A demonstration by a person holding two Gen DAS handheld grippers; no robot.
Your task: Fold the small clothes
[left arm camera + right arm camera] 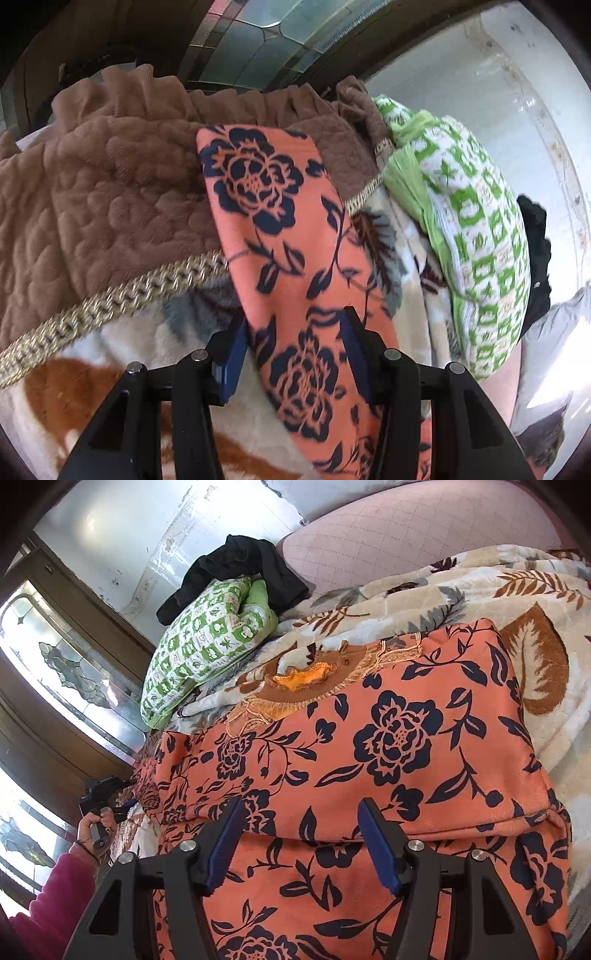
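Observation:
An orange garment with dark blue flowers (369, 757) lies spread on the bed, its embroidered neckline (306, 679) towards the far side. My right gripper (299, 812) hovers over a folded edge of it, jaws wide apart and nothing pinched. In the left wrist view a narrow part of the same garment (280, 229) runs up between the fingers of my left gripper (293, 332). The blue pads stand on either side of the cloth without squeezing it. A hand (90, 830) in a magenta sleeve holds the left gripper at the garment's left end.
A cream leaf-print blanket (480, 590) covers the bed, with a brown plush blanket (110, 177) beside it. A green and white pillow (207, 642) and a black garment (236, 568) lie by the wall. A wooden door with patterned glass (66, 664) stands on the left.

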